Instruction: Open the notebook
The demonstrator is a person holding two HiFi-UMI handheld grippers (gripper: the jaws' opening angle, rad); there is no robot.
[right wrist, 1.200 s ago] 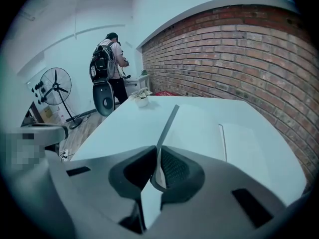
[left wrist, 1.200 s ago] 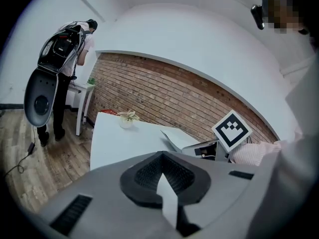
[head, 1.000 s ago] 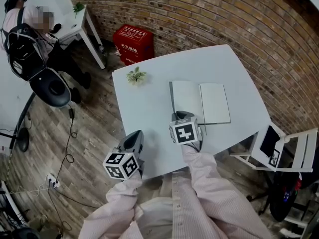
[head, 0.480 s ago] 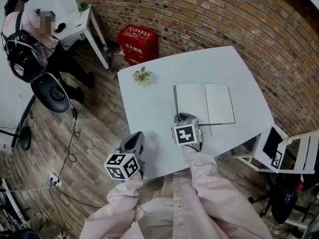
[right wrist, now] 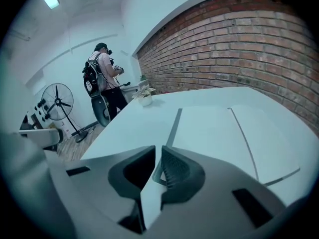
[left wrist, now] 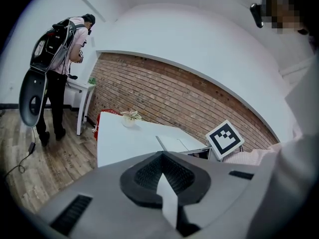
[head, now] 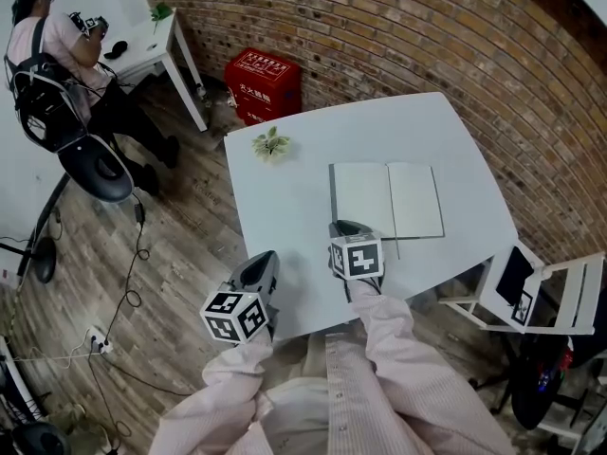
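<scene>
The notebook lies open and flat on the white table, two blank pages up, with its dark cover edge along the left side. My right gripper hovers at the notebook's near left corner. Its jaws stand a narrow slit apart with nothing between them. In the right gripper view the notebook spreads just beyond the fingertips. My left gripper rests at the table's near left edge, shut and empty. From there the notebook shows small, to the right.
A small potted plant stands at the table's far left. A red crate sits on the floor by the brick wall. A white chair is at the right, and a person stands at a desk far left.
My right gripper has rolled slightly by the notebook's near left corner. The notebook stays open and the left gripper has not moved.
</scene>
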